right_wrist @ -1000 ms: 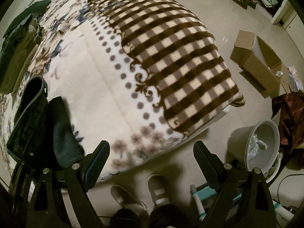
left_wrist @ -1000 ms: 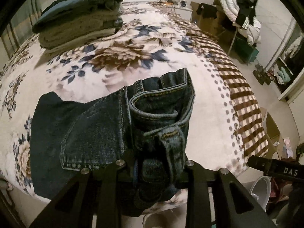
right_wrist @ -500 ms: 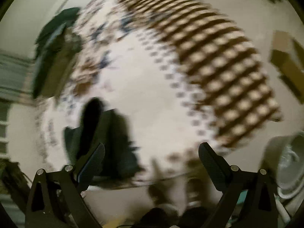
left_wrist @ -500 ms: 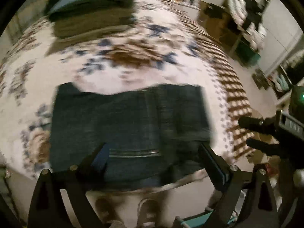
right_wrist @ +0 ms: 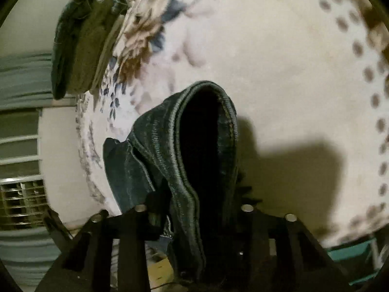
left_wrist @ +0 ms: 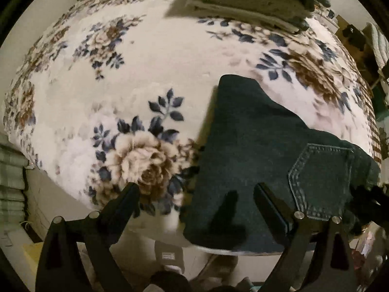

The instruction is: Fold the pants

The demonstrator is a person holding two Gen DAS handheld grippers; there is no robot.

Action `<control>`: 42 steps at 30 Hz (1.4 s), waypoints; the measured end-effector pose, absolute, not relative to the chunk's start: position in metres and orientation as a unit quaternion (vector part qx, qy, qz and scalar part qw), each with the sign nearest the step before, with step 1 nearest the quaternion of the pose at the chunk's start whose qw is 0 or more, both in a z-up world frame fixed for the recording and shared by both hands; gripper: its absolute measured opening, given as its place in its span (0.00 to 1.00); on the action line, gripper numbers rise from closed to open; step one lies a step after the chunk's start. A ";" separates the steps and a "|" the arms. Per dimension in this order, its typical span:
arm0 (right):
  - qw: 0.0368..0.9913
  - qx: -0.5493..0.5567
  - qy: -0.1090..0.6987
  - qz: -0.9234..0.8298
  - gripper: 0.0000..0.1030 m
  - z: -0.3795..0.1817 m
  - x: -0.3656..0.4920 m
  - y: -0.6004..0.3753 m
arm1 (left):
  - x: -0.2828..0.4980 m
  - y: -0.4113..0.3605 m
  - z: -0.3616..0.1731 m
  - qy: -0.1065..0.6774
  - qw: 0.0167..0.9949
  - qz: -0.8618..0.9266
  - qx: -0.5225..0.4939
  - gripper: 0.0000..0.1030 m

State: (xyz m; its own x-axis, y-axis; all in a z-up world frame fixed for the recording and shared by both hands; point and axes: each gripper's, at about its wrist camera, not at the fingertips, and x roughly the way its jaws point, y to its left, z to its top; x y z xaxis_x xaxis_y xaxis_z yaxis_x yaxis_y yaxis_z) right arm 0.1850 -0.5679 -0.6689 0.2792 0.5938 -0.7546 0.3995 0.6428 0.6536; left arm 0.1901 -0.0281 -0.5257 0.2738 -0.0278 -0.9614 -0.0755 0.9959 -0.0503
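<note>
Dark blue jeans [left_wrist: 262,146] lie folded on the floral bedspread near the bed's front edge, back pocket up at the right. My left gripper [left_wrist: 197,202] is open and empty, hovering over the jeans' near left corner. In the right wrist view my right gripper [right_wrist: 194,209] is shut on the jeans' waistband end [right_wrist: 184,146], whose thick folded layers bulge up between the fingers and hide the tips.
A stack of folded clothes [left_wrist: 252,2] sits at the far side of the bed; it also shows in the right wrist view [right_wrist: 80,46]. The bedspread [left_wrist: 121,73] stretches to the left. The floor and my shoes [left_wrist: 170,258] lie below the front edge.
My left gripper let go of the jeans' waistband, opened and swung left. My right gripper, open over the bed edge before, moved in and shut on the waistband end.
</note>
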 end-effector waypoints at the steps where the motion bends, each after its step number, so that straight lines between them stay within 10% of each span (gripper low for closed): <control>1: 0.691 0.405 0.595 0.070 0.25 -0.661 0.185 -0.566 | 0.192 -0.028 -0.528 0.606 0.794 0.012 -0.045 0.93; 2: 0.700 0.392 0.593 0.069 0.10 -0.650 0.184 -0.564 | 0.194 -0.029 -0.530 0.608 0.793 0.008 -0.048 0.93; 10: 0.712 0.360 0.602 0.036 0.14 -0.636 0.185 -0.615 | 0.202 -0.046 -0.554 0.632 0.773 -0.020 -0.063 0.93; 12: 0.678 0.352 0.646 0.000 0.59 -0.658 0.186 -0.628 | 0.202 -0.050 -0.559 0.637 0.768 -0.024 -0.061 0.93; 15: 0.675 0.391 0.626 -0.021 0.60 -0.652 0.169 -0.644 | 0.200 -0.055 -0.560 0.637 0.769 -0.029 -0.052 0.93; 25: 0.600 0.550 0.576 -0.073 0.60 -0.669 0.106 -0.629 | 0.195 -0.066 -0.559 0.639 0.768 -0.035 -0.029 0.93; 27: 0.594 0.585 0.548 -0.064 0.22 -0.680 0.105 -0.623 | 0.196 -0.070 -0.559 0.641 0.766 -0.039 -0.023 0.93; 29: 0.625 0.549 0.551 -0.075 0.16 -0.663 0.110 -0.617 | 0.194 -0.071 -0.556 0.642 0.765 -0.042 -0.016 0.93; 40: 0.636 0.479 0.598 -0.092 0.16 -0.637 0.087 -0.620 | 0.182 -0.073 -0.559 0.654 0.754 -0.053 -0.016 0.93; 42: 0.608 0.482 0.624 -0.096 0.38 -0.670 0.084 -0.622 | 0.181 -0.074 -0.563 0.657 0.752 -0.051 -0.017 0.93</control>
State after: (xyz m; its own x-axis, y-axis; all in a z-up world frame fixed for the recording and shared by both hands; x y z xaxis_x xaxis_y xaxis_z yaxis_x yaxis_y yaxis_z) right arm 0.0838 -0.6221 -0.6703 0.2032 0.4843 -0.8510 0.7184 0.5167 0.4657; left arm 0.1809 -0.0741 -0.5630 0.1301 -0.0995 -0.9865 0.0550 0.9941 -0.0931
